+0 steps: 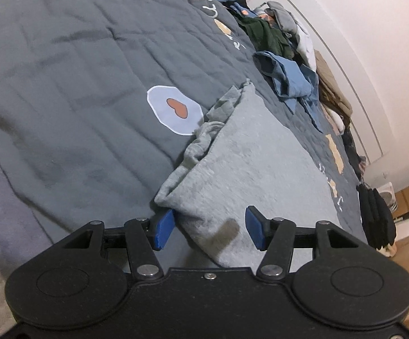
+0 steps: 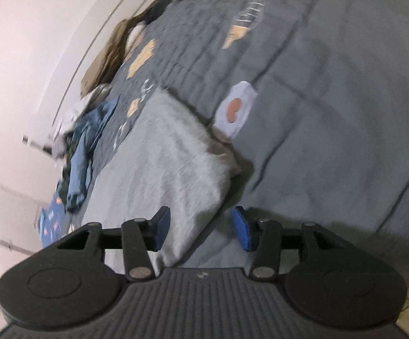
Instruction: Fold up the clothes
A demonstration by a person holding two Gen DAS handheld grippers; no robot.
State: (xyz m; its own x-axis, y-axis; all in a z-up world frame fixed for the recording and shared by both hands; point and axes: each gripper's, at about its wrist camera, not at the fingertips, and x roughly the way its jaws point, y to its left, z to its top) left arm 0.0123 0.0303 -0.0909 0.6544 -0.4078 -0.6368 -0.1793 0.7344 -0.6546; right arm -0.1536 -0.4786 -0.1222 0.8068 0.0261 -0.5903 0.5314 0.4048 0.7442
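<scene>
The grey garment (image 1: 241, 163) lay on the bed (image 1: 71, 84), folded into a flat oblong with bunched cloth along one side. Its long axis ran away from both grippers. The left gripper (image 1: 208, 230) was spread wide with nothing between its jaws, one near corner lying between them. The right gripper (image 2: 201, 230) was also released, over the other near corner. Both seemed equally near. A pile of clothes (image 1: 289, 65) lay well apart, by the wall.

Ahead of the left fingers (image 1: 166, 227) the folded grey garment (image 1: 249, 169) fills the path, while the bare quilt (image 1: 77, 84) to their left lies open. Further ahead on the right, a heap of clothes (image 1: 289, 65) (blue, green, tan) lines the bed's edge.
</scene>
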